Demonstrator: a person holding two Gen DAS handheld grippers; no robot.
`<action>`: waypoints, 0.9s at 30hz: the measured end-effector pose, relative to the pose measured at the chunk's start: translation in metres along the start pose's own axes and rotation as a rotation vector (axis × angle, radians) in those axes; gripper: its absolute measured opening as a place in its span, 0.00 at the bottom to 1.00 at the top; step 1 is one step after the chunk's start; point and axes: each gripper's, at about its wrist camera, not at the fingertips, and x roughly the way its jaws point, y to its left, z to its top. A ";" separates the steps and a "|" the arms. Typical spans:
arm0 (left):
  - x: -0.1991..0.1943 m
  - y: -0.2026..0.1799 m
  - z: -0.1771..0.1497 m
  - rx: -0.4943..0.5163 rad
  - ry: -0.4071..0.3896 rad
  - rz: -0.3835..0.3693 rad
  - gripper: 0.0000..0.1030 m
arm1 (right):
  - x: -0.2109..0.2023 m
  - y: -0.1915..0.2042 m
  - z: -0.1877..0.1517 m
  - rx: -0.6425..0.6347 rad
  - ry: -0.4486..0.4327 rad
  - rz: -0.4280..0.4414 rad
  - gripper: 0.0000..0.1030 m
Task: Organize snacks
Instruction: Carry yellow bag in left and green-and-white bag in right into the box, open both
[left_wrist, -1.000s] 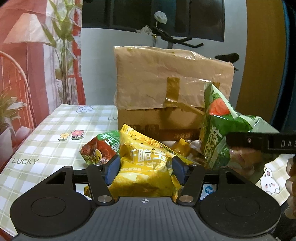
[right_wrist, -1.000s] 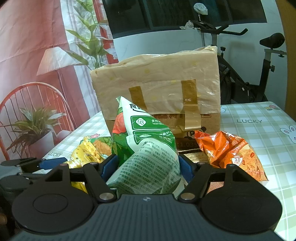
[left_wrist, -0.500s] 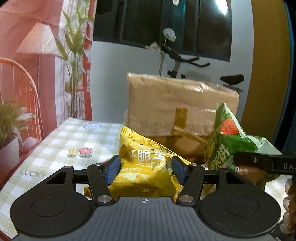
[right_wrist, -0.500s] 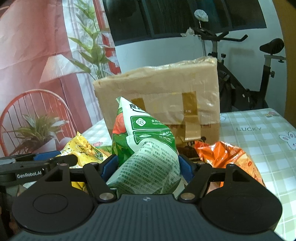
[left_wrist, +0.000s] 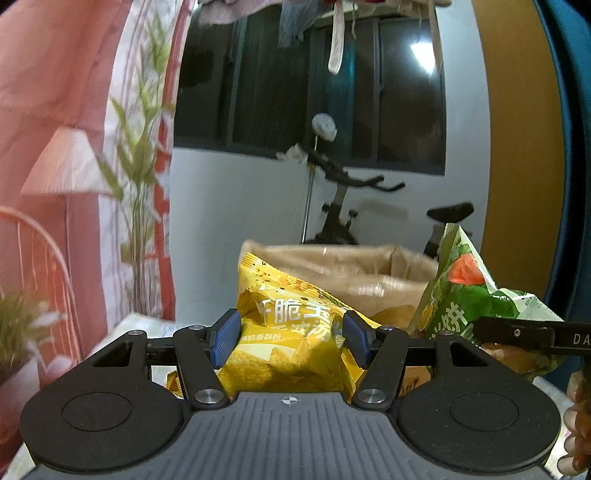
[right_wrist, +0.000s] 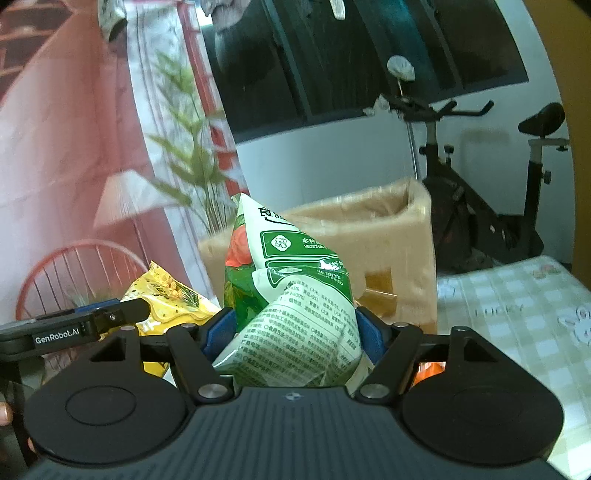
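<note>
My left gripper (left_wrist: 290, 336) is shut on a yellow chip bag (left_wrist: 291, 332), its blue pads pressing both sides, and the bag hangs in the air in front of an open cardboard box (left_wrist: 347, 273). My right gripper (right_wrist: 291, 332) is shut on a green and white snack bag (right_wrist: 291, 295), held upright before the same cardboard box (right_wrist: 391, 251). In the left wrist view the green bag (left_wrist: 469, 295) shows at the right. In the right wrist view the yellow bag (right_wrist: 166, 295) shows at the left. Both bags sit about level with the box's rim.
A checked tablecloth covers the table (right_wrist: 517, 306) under the box. An orange snack bag (right_wrist: 430, 367) peeks out below my right gripper. An exercise bike (right_wrist: 480, 206) stands behind the box. A red chair (right_wrist: 85, 266) and plants are at the left.
Both grippers have risen with their bags, from table level to about the box's rim. The box's open top now shows, and the snacks on the table have dropped out of sight.
</note>
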 end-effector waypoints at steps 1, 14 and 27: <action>0.001 -0.001 0.005 -0.001 -0.008 -0.004 0.62 | -0.002 0.000 0.006 0.000 -0.013 0.004 0.70; 0.014 -0.005 0.041 -0.022 -0.066 -0.024 0.62 | -0.007 -0.023 0.049 0.135 -0.045 0.039 0.69; 0.013 -0.003 0.041 -0.046 -0.074 -0.052 0.62 | -0.037 -0.040 0.060 0.219 -0.045 0.024 0.69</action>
